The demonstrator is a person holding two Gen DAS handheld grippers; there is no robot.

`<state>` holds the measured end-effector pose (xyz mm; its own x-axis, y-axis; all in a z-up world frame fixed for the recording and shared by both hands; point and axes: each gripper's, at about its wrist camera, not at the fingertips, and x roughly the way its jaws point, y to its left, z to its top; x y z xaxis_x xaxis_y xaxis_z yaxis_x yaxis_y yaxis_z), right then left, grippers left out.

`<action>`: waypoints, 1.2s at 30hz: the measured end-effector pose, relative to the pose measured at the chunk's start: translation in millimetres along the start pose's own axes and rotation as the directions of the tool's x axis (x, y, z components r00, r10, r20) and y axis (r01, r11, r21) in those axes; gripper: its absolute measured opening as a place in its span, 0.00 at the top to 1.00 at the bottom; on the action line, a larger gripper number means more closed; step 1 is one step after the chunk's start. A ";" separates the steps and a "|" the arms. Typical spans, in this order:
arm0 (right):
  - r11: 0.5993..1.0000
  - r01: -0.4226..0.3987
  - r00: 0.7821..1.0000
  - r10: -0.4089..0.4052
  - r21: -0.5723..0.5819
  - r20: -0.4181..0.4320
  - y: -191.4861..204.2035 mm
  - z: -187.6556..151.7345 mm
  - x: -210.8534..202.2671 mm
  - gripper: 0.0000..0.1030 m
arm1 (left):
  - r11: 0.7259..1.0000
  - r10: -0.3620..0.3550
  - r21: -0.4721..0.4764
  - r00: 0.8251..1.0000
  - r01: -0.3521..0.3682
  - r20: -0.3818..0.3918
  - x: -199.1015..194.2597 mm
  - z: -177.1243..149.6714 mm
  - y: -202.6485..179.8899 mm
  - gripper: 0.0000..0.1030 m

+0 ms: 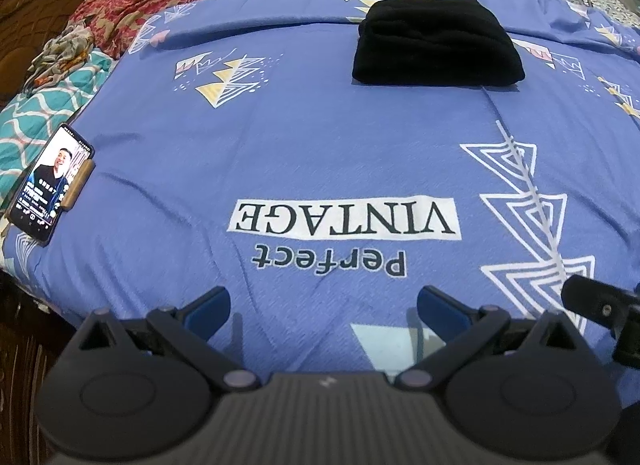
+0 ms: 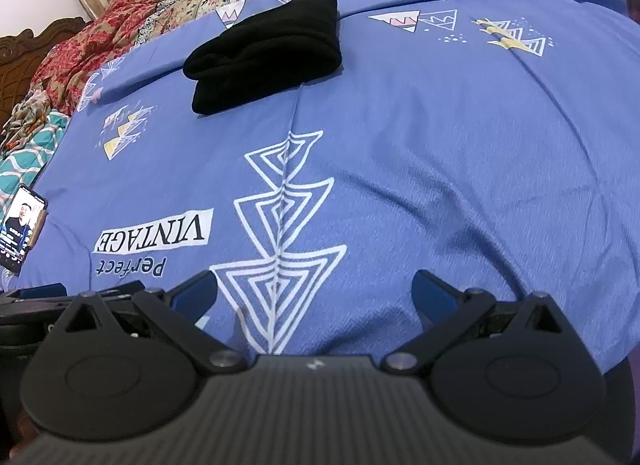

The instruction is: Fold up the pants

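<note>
Both claws released, jaws spread wide, nothing between them: left claw (image 1: pixel 323 305) and right claw (image 2: pixel 314 291) sit side by side over the near edge of the bed, above the blue sheet (image 1: pixel 320 137). Pants (image 1: pixel 436 43) lie folded into a compact black bundle at the far side, well apart from both claws. Phone (image 1: pixel 50 185) with lit screen on the sheet's left edge.

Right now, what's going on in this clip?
A person holds two grippers above a blue printed bedsheet. The left gripper and right gripper are both open and hold nothing. The black pants lie in a folded bundle at the far side of the bed, apart from both grippers. A lit phone rests at the left edge.
</note>
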<state>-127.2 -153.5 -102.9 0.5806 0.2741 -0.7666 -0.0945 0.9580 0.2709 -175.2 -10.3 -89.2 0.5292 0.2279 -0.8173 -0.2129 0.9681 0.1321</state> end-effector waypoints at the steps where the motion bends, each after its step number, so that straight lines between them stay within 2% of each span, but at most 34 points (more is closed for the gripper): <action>1: 1.000 0.001 1.000 -0.001 0.000 -0.001 0.9 -1.2 0.0 0.00 | 1.000 0.001 -0.001 1.000 -0.001 0.000 -0.2 -0.2 0.2 0.00; 23: 1.000 0.004 1.000 -0.004 -0.017 -0.026 5.7 -1.7 4.1 0.00 | 0.999 -0.025 -0.025 1.000 0.024 -0.018 2.8 -0.6 6.5 0.00; 36: 1.000 0.006 1.000 -0.006 -0.024 -0.027 6.5 -1.4 6.0 0.00 | 1.000 -0.028 -0.009 0.999 0.028 -0.024 3.2 2.1 5.4 0.00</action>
<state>-125.5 -145.5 -106.5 0.5591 0.2701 -0.7839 -0.1108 0.9613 0.2522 -172.9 -4.1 -89.9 0.5147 0.1981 -0.8342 -0.2056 0.9731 0.1042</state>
